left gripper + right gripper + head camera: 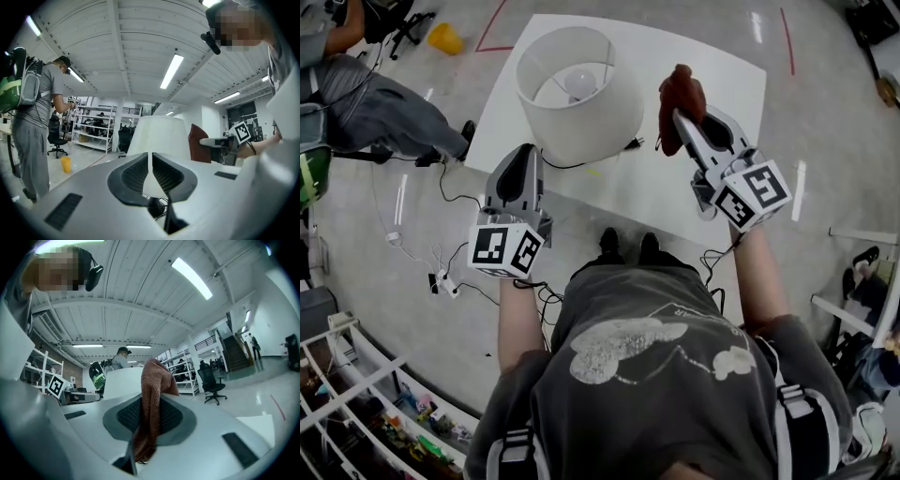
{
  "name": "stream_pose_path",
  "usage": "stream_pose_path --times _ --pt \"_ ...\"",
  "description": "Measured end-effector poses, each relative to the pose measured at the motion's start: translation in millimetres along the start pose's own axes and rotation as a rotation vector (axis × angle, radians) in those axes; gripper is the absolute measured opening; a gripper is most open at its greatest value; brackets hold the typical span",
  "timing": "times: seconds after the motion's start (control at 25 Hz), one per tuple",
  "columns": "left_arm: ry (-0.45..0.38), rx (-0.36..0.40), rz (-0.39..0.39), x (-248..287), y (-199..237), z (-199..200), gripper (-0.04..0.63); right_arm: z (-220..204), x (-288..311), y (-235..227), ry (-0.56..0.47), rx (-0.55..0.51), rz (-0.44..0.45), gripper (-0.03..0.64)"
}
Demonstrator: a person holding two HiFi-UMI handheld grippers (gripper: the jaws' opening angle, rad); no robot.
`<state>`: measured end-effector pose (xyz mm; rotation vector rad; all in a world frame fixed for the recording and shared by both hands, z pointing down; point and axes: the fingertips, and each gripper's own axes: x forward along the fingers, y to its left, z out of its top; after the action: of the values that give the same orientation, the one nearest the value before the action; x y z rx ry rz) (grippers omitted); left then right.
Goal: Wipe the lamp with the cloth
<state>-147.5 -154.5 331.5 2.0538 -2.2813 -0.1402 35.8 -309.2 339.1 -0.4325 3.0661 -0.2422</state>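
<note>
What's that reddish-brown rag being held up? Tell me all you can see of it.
The reddish-brown woven cloth looks like a soft, nubbly rag, bunched and crumpled. The right hand-held gripper is shut on it: a bunch pokes out past the tips and the rest trails back between the jaws. It is held in the air over the white table, to the right of the white lampshade, and in the head view it does not touch the shade.
</note>
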Motion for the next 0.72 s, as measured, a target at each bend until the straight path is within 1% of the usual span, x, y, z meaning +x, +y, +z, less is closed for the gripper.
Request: stream_pose_path --times 0.08,0.16,0.2,0.32,0.4,0.48,0.6,0.68,0.72 --pt "0.009 0.002 -0.02 -3.0 13.7 -3.3 0.011 -3.8 7.7 -5.3 0.006 0.014 -0.028 0.058" --pt "0.01 -0.007 -0.076 -3.0 25.9 -5.4 0.025 -7.9 17.2 -3.4 0.009 0.022 -0.045 0.058" --pt "0.014 -0.011 -0.12 -2.1 29.3 -5.6 0.088 -9.0 21.8 -0.6 0.006 0.021 -0.05 0.058" --pt "0.05 0.012 -0.281 3.6 27.7 -10.0 0.203 -11.9 29.0 6.0 0.0 0.018 -0.083 0.058" --pt "0.079 0.032 -0.39 10.7 24.6 -17.7 0.304 -13.3 30.1 7.5 -0.002 0.016 -0.124 0.058" --pt "0.101 0.033 -0.476 20.1 28.3 -23.8 0.351 -14.8 32.5 9.2 0.003 -0.009 -0.184 0.058" --pt "0.122 0.033 -0.592 38.1 37.4 -31.2 0.398 -19.3 35.9 10.3 0.023 -0.053 -0.274 0.058" --pt "0.14 0.016 -0.685 49.8 36.6 -35.2 0.437 -22.2 33.8 9.6 0.026 -0.049 -0.323 0.058" --pt "0.149 0.001 -0.734 54.1 34.8 -36.5 0.446 -23.6 31.8 9.7 0.028 -0.046 -0.347 0.058"
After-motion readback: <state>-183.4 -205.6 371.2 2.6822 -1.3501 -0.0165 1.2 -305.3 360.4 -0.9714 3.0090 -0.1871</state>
